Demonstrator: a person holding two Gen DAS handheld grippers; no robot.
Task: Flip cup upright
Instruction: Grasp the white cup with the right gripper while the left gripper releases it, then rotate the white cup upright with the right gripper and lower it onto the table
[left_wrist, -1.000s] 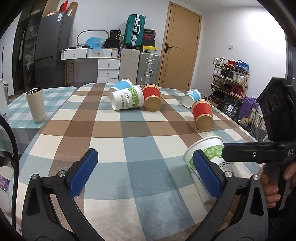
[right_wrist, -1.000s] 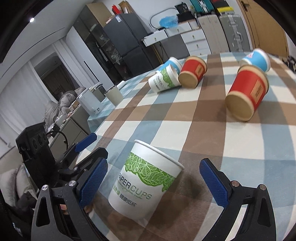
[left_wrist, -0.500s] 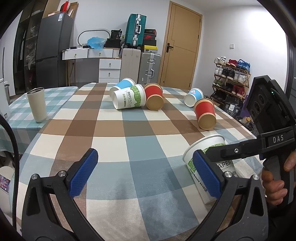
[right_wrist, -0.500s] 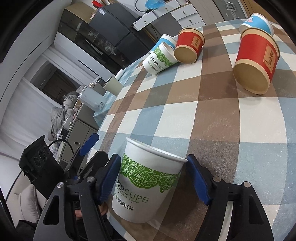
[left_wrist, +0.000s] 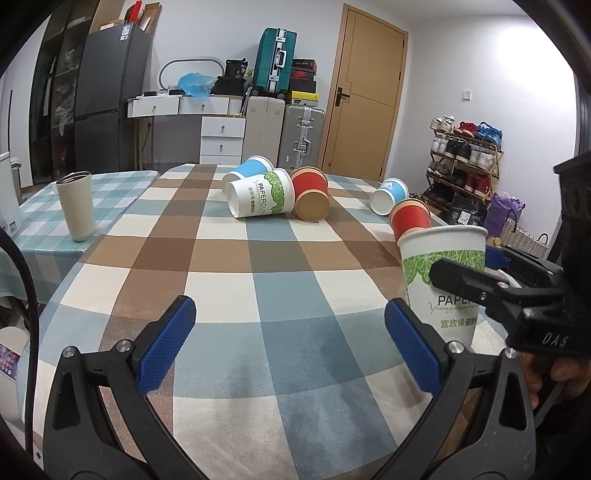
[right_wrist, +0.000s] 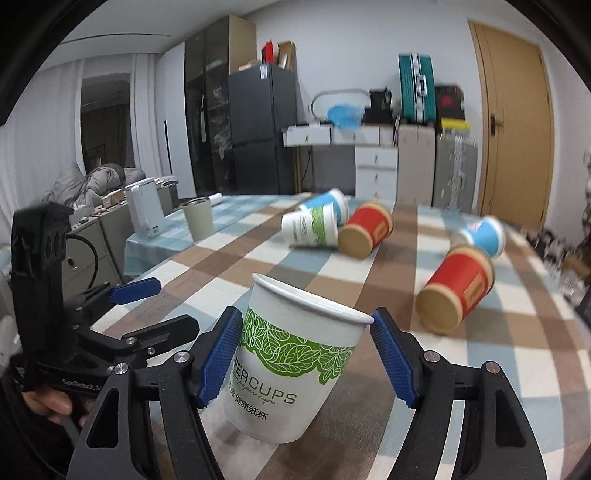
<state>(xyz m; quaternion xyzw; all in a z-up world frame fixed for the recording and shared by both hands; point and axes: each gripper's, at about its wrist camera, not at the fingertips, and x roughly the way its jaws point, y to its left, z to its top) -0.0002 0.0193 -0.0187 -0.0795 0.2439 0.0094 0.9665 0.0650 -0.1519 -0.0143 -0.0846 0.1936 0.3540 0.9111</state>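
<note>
A white paper cup with green leaves stands mouth up, slightly tilted, between the blue pads of my right gripper, which is shut on it. In the left wrist view the same cup is near the table's right edge, with the right gripper's black finger across it. My left gripper is open and empty over the checked tablecloth, left of the cup.
Several cups lie on their sides farther back: a white-green one, a blue one, a red one, another blue and another red. A beige tumbler stands on the left table.
My right gripper closed on the white-green cup and swung it from tilted to nearly upright, lifting it a little. The left gripper stayed open and hardly moved.
</note>
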